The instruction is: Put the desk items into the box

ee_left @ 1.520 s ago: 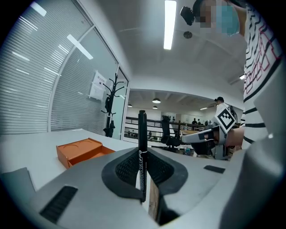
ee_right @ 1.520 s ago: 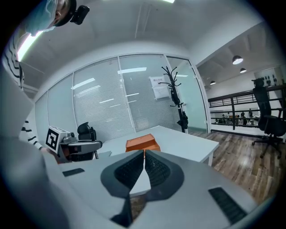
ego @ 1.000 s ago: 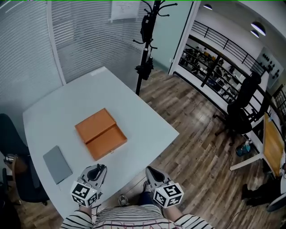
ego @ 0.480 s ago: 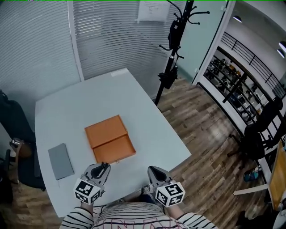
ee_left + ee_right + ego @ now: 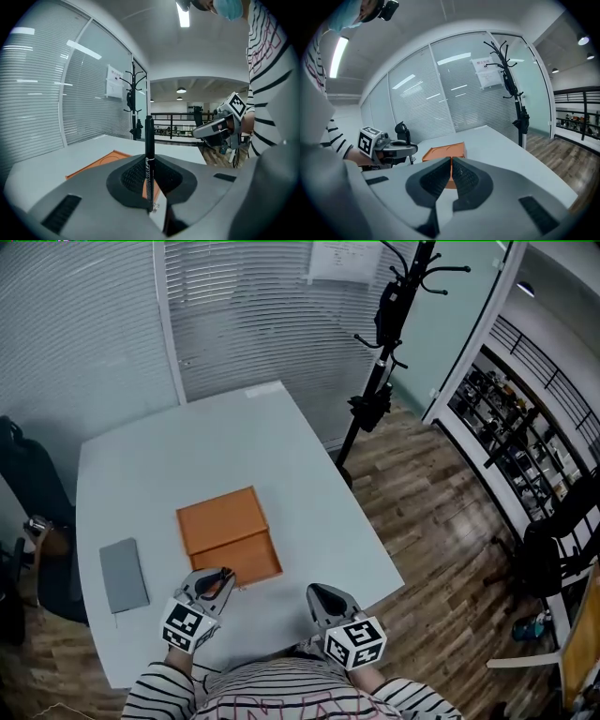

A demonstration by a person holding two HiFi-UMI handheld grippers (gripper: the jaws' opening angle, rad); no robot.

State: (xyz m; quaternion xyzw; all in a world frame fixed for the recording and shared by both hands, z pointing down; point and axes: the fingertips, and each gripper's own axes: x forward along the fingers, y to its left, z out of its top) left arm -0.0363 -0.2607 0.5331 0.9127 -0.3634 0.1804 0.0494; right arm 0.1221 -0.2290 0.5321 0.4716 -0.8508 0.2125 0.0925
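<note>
Left claw (image 5: 218, 579) is clamping a black marker pen (image 5: 149, 136) between its jaws; in the left gripper view the pen is standing upright across them, its upper end rising well above the jaw pads; in the head view this claw is sitting at the lower centre-left of the frame, its tips just beside the lower edge of the orange box (image 5: 228, 534); the box is lying open on the white table (image 5: 281, 446), its two halves side by side and touching, a little left of the frame's centre; a grey flat pad (image 5: 124, 574) is lying on the table at the lower left of the frame, well apart from the box; the right claw (image 5: 316, 593) is hanging at the lower centre of the head view, near the table's lower edge and apart from the box; in the right gripper view its jaws are pressing together with nothing between them, the orange box is showing just beyond their tips, and the left claw with its pen is showing at the left of that frame; a black coat stand (image 5: 380, 362) is standing on the wooden floor (image 5: 441, 549) at the upper right, past the table's far corner.
</note>
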